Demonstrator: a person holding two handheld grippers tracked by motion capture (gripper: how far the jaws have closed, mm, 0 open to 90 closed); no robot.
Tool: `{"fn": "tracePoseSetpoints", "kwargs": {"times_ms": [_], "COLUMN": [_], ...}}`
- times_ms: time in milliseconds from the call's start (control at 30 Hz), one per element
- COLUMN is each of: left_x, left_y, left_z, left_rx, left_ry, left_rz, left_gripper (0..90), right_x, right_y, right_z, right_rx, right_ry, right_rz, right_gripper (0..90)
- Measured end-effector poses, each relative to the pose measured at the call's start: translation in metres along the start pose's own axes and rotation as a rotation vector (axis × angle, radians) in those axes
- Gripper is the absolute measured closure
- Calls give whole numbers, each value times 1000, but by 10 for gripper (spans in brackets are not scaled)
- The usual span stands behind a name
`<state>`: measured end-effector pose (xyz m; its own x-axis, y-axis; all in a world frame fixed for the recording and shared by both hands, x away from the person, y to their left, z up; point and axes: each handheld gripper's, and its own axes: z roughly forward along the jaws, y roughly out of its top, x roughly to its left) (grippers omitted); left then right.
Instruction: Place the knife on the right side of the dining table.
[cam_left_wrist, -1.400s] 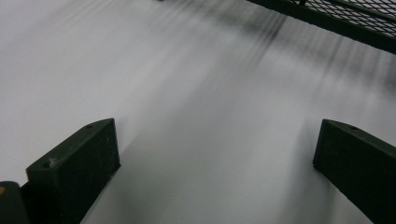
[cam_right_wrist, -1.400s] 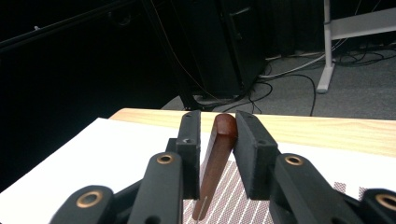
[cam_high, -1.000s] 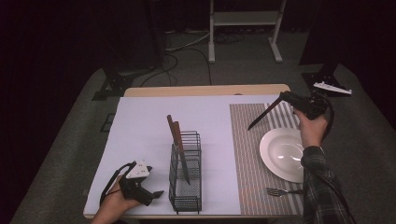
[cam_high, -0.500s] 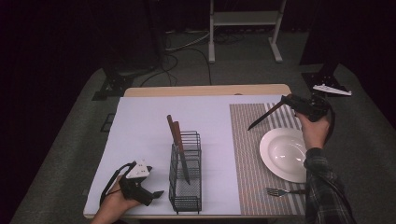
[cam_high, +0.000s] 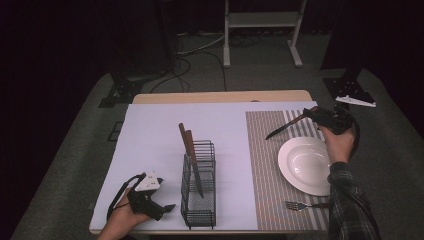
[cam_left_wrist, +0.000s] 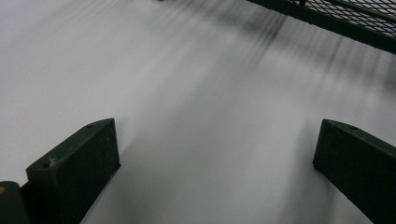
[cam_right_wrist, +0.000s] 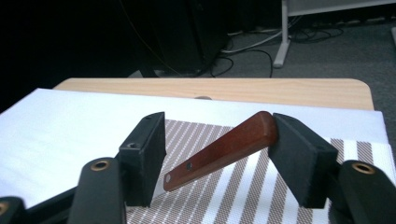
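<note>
1. Wooden-handled knife lies slanted between the jaws of the right hand-held gripper, its butt end touching the right-hand jaw and clear of the other.
2. Those jaws have just been opening; they stand spread, with the knife between them and not pinched.
3. Seen from the high view, the knife sits at the far right of the desk, its dark blade pointing left and near across the striped placemat, the handle at the right hand-held gripper.
4. Whether the blade tip rests on the placemat cannot be told.
5. Just near of the knife, a white plate sits on the placemat, and a fork lies near of the plate.
6. At the middle of the desk stands a black wire caddy with two more wooden-handled knives standing in it, handles up.
7. The left hand-held gripper rests at the near left on the white desk cover, just left of the caddy, pointing toward it.
8. In the left gripper view its jaws stand wide apart over bare white surface, nothing between them, with the caddy's mesh at the far right corner.
</note>
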<state>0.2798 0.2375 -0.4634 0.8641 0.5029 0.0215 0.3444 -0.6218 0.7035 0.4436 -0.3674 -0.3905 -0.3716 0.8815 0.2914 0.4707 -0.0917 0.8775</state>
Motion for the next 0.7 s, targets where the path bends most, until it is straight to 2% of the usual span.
{"fn": "tracePoseSetpoints", "kwargs": {"times_ms": [700], "left_x": [0], "left_y": [0], "left_z": [0], "left_rx": [1], "left_ry": [0], "left_rz": [1], "left_gripper": [0], "right_x": [-12], "right_y": [-13], "right_z": [2], "right_rx": [53], "right_ry": [-65], "right_rz": [2], "right_gripper": [318]}}
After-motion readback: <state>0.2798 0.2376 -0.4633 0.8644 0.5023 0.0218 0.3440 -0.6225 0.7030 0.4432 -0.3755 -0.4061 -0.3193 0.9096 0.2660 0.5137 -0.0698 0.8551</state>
